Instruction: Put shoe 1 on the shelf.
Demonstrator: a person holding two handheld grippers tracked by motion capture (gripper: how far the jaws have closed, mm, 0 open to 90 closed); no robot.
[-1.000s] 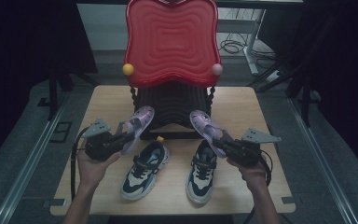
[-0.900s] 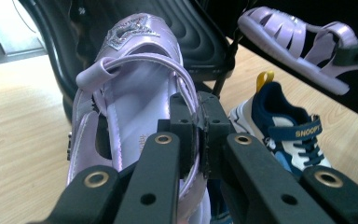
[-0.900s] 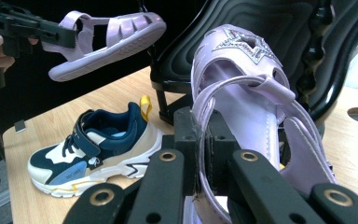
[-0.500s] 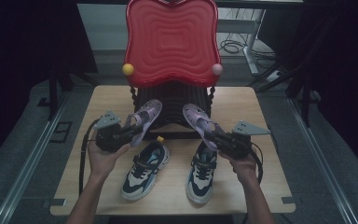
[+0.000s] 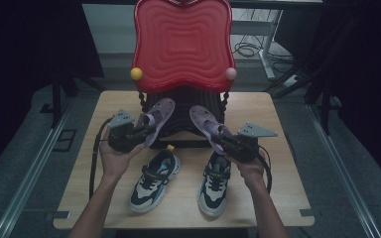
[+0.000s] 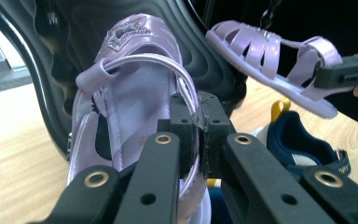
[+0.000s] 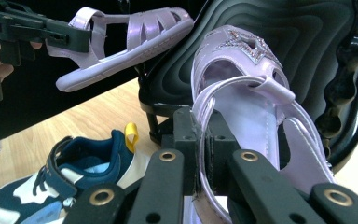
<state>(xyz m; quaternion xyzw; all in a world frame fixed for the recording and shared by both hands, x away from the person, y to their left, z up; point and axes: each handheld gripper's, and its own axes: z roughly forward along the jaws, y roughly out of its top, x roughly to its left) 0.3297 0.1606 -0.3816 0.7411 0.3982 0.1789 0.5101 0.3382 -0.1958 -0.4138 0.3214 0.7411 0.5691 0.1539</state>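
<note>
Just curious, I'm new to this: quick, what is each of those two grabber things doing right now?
Left gripper: closed on the heel strap of the left purple sandal, held up.
Right gripper: closed on the heel strap of the right purple sandal, held up.

Each hand-held gripper, left (image 5: 141,133) and right (image 5: 222,142), is clamped, raised above the table.

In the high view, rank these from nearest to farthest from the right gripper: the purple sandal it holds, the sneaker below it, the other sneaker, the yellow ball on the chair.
1. Right purple sandal: clamped in the right gripper.
2. Right sneaker: on the table, just below that hand.
3. Left sneaker: farther toward the person's left.
4. Yellow ball: up at the red chair's left corner.
</note>
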